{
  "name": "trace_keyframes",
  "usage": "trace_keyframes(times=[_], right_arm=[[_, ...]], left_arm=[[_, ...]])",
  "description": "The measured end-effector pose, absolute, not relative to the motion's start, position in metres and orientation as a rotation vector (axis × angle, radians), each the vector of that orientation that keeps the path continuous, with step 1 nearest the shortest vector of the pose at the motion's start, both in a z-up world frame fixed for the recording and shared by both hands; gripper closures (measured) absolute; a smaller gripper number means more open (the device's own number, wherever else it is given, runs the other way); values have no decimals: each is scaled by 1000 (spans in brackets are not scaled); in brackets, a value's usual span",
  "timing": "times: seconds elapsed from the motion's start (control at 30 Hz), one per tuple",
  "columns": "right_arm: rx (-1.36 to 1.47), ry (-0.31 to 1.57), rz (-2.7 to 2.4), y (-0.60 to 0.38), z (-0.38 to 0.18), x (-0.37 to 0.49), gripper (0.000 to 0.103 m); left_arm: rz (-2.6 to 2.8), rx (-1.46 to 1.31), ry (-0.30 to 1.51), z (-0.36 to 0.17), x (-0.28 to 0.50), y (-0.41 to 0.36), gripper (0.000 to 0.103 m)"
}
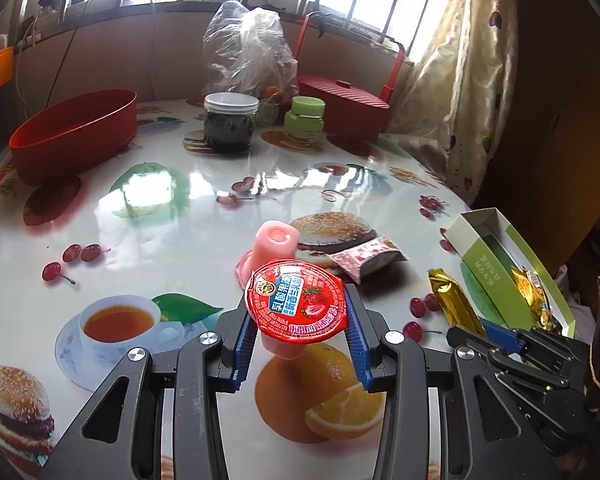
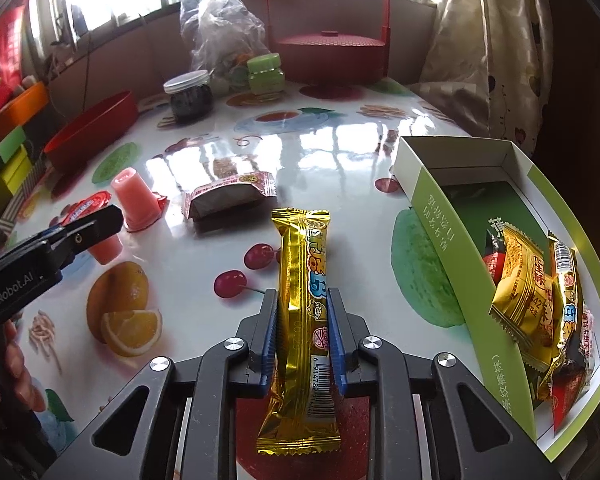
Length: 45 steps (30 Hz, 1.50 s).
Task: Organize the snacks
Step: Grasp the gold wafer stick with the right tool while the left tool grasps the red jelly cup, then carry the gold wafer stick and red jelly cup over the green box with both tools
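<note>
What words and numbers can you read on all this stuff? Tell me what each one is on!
"GenRobot.AI": on the side of the left gripper.
"乳酸果冻": on the red lid of the jelly cup held in that gripper.
"42": on a gold packet in the green box.
Barcode digits on the gold snack bar in the right gripper: too blurred.
White characters on the green box wall: too small to read surely.
Red wrapper print: too small.

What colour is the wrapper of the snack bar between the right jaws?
Shiny gold snack bar, with blue and red print; clearest in the right wrist view.
</note>
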State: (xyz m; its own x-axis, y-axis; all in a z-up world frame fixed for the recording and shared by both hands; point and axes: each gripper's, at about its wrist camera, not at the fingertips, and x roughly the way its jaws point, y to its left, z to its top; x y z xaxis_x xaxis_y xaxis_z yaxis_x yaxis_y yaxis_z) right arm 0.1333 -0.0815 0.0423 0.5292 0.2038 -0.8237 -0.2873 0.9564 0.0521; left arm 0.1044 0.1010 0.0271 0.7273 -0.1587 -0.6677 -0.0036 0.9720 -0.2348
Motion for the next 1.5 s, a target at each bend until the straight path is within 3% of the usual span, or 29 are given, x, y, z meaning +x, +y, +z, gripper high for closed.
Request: trace_keyframes(times=[1.5], right_arm=[[-12,846,240,-148,100,99,81]], left_arm=[[-310,-111,694,88,94,-1,61]])
